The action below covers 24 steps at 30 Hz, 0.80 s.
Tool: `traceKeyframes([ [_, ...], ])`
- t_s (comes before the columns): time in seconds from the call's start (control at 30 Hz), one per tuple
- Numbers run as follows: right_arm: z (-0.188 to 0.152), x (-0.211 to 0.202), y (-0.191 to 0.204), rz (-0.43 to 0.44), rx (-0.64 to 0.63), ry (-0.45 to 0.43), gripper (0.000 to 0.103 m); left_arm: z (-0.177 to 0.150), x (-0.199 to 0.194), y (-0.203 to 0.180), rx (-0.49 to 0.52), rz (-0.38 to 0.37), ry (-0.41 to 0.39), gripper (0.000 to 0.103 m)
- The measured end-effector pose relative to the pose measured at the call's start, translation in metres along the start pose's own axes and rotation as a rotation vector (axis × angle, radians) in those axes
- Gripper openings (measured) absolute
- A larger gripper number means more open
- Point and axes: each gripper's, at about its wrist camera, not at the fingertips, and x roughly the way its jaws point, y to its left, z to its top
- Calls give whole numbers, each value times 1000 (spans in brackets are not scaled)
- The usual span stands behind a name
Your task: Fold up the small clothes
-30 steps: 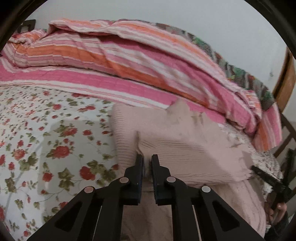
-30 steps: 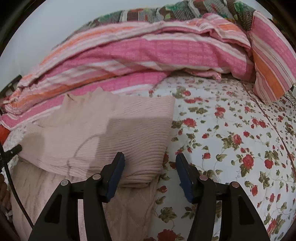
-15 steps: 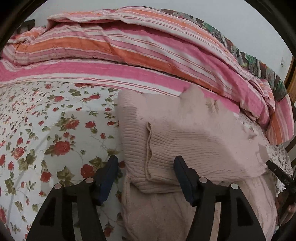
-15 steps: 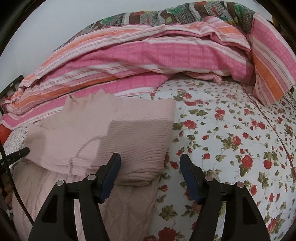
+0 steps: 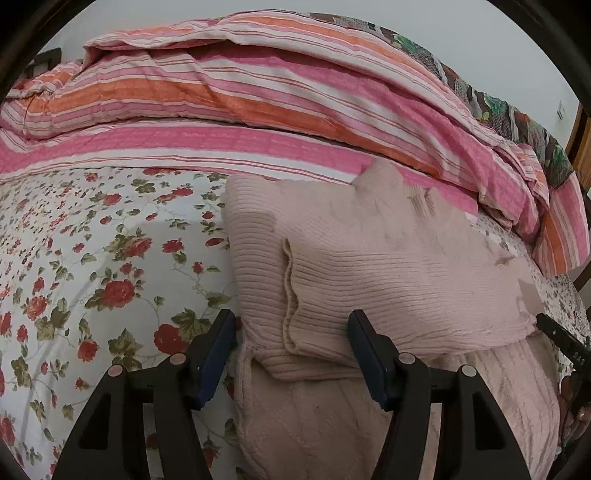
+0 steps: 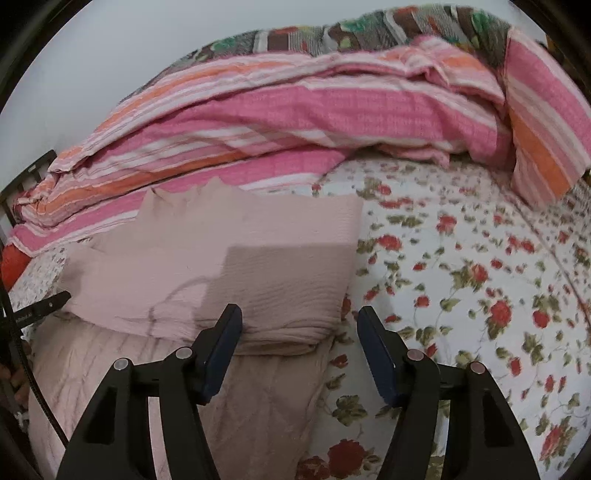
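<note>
A pale pink ribbed knit sweater (image 5: 388,269) lies on the floral bedsheet (image 5: 92,266), its upper part folded over its lower part (image 5: 332,424). My left gripper (image 5: 291,354) is open and empty, its jaws on either side of the fold's near left corner without touching it. The sweater also shows in the right wrist view (image 6: 229,273). My right gripper (image 6: 299,350) is open and empty, astride the fold's near right corner. The tip of the other gripper shows at each view's edge (image 5: 561,339) (image 6: 40,306).
A heaped pink, orange and white striped quilt (image 5: 258,103) lies along the far side of the bed (image 6: 295,110), with a dark patterned blanket (image 6: 369,33) behind it. The floral bedsheet (image 6: 480,277) spreads on both sides of the sweater. A wooden frame (image 5: 581,147) stands at right.
My left gripper has opened, letting go of the sweater's folded edge, and drawn back. The right gripper stayed open and drew back slightly. The sweater lies still, folded.
</note>
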Motion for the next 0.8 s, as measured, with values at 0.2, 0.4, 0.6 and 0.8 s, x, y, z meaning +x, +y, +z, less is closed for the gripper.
traceKeyframes([
  [0.2, -2, 0, 6, -19, -28, 3, 64, 0, 0, 1, -2, -6, 1, 61],
  [0.4, -1, 2, 3, -2, -14, 17, 64, 0, 0, 1, -1, -5, -3, 61],
  [0.6, 0, -1, 2, 8, -10, 17, 64, -2, -6, 1, 3, -20, -13, 65],
  [0.8, -2, -32, 13, 6, -57, -33, 64, -10, -19, -1, 21, -24, -28, 68],
])
